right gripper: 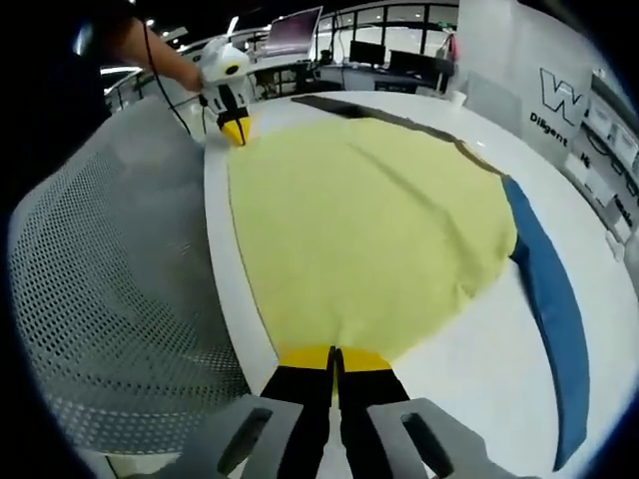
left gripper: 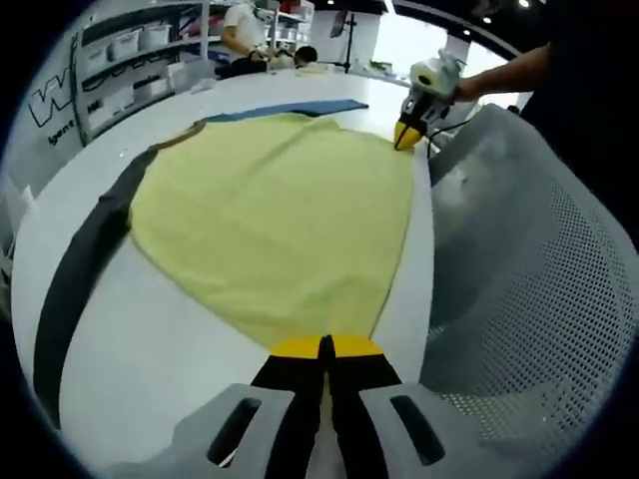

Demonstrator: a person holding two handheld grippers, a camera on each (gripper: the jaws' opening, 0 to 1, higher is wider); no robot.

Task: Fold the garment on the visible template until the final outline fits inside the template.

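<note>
Yellow garment [left gripper: 275, 215] flat on white table [left gripper: 150, 339]. Left gripper [left gripper: 325, 346] and right gripper [right gripper: 333, 357] pinched shut on garment's near-edge corners.

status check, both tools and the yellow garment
Left tool shut on the yellow garment at its near edge. Right tool shut on the opposite corner. Garment flat on white table, unfolded. Mesh chair beside the table edge.

White table, one shirt on it

The table [left gripper: 160, 339] is glossy white; a yellow garment [left gripper: 270, 220] lies flat over dark and blue template strips [right gripper: 554, 299].
</note>
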